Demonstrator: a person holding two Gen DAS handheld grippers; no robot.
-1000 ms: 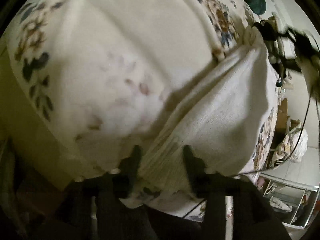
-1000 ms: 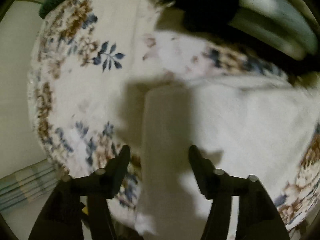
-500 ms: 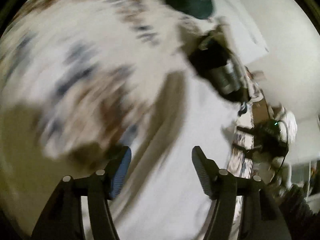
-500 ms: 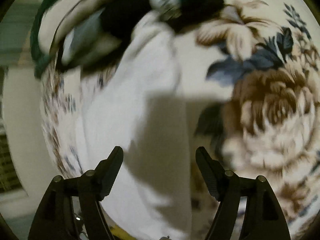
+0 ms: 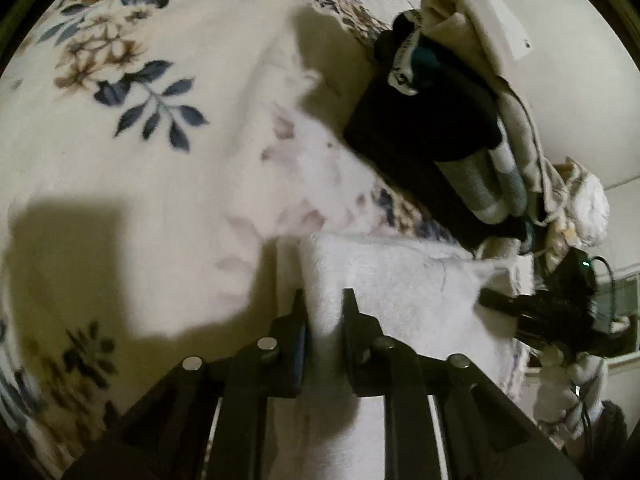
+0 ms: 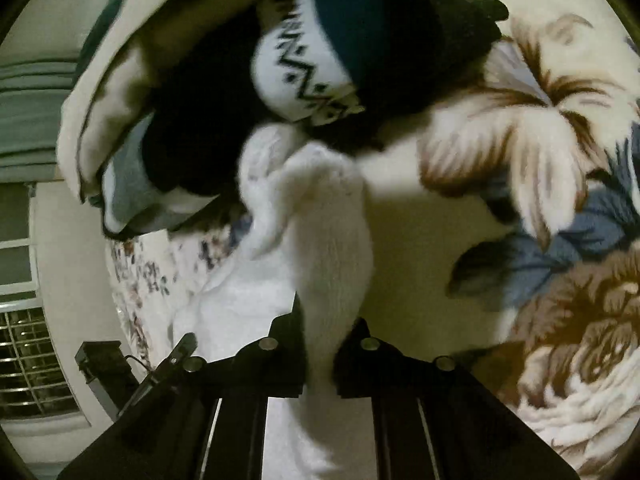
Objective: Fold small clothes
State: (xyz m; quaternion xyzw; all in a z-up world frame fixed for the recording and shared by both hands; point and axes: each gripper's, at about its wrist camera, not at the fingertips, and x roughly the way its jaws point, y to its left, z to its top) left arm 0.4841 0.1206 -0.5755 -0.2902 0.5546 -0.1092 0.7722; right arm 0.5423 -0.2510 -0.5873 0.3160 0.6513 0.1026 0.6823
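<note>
A white garment (image 5: 392, 280) lay on a floral blanket (image 5: 132, 92), and each gripper had an edge of it. In the left wrist view the left gripper (image 5: 324, 312) had its jaws closing on a thick fold of the white cloth, which stood up between the fingers (image 5: 352, 308) and filled the narrow gap. In the right wrist view the right gripper (image 6: 326, 320) was clamped nearly shut on a bunched ridge of the same garment (image 6: 332, 240), which ran away from the jaws toward a pile of clothes (image 6: 360, 40). That pile, dark pieces with a white zigzag-patterned band, lay just past the garment's far end. In the left view the pile (image 5: 432, 128) sat beyond the garment to the right, at the blanket's edge. The right gripper (image 5: 520, 308) showed there at the garment's right end.
</note>
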